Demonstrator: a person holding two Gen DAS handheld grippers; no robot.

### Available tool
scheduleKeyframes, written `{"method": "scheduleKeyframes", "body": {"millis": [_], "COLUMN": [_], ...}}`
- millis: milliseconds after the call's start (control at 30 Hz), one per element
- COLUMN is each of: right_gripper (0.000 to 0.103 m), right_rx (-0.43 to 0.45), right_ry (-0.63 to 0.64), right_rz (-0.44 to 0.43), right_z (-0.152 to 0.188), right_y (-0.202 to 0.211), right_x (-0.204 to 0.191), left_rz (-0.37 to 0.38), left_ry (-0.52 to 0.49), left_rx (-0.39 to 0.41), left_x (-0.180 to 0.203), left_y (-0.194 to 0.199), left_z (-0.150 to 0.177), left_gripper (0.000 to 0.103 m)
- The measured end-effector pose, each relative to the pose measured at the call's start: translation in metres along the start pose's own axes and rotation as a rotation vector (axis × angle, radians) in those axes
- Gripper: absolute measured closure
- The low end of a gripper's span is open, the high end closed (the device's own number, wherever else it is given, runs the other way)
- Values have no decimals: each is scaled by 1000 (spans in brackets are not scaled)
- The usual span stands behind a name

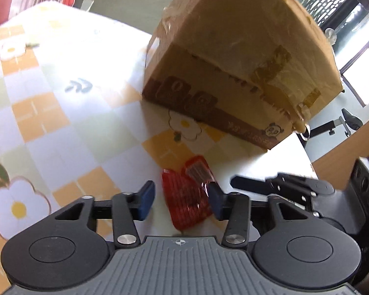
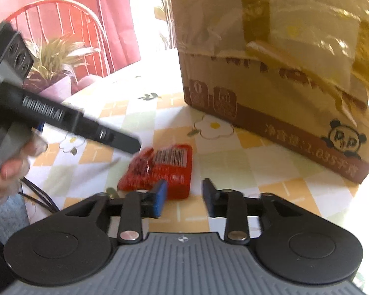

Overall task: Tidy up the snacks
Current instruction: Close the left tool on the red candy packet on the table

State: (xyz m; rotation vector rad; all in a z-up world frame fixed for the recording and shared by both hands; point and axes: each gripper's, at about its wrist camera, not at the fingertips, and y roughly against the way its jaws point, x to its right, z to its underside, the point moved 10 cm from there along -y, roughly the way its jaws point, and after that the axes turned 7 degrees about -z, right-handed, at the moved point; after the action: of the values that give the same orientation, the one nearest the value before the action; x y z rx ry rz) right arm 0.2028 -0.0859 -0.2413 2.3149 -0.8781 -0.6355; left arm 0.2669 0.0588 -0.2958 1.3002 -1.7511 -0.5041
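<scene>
Snack packet (image 2: 160, 169), a flat red crinkly plastic one, lies on the checkered floral tablecloth (image 1: 49, 113) just near of the taped brown cardboard box (image 2: 270, 73). Looks light, floppy and slippery, so pinch an edge. Left gripper (image 1: 182, 200) straddles it unclenched; right gripper (image 2: 184, 196) open beside it.

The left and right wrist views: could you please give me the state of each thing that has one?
Snack packet: red, sealed, lying flat on the tablecloth, barcode side up.
Box: closed and taped, standing on the tablecloth behind the snack packet.
Left gripper: jaws apart around the snack packet, not pressing it.
Right gripper: jaws open, empty, just short of the snack packet.
</scene>
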Motion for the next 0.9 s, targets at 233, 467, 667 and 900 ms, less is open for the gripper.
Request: {"method": "scheduleKeyframes", "body": {"millis": [233,467,667,900], "right_gripper": [55,55,55,55], "right_rx": [-44,-42,-13,0], "right_ry": [88,78,58,9], "right_rz": [19,11,45,86], "right_z": [-1,-1,-8,-17], "right_y": [-21,-20,-1,1], "right_x": [-2,-2,17,42], "left_rz": [0,-2,4,29], "left_ry": [-10,-54,-151,-197], "left_rx": [15,14,-11,-35], "left_x": [-2,5,19,32], "left_y": [-8,-18,-34,-47], "left_z": [1,-5,-18,-25], "left_gripper": [60,63,63,63]}}
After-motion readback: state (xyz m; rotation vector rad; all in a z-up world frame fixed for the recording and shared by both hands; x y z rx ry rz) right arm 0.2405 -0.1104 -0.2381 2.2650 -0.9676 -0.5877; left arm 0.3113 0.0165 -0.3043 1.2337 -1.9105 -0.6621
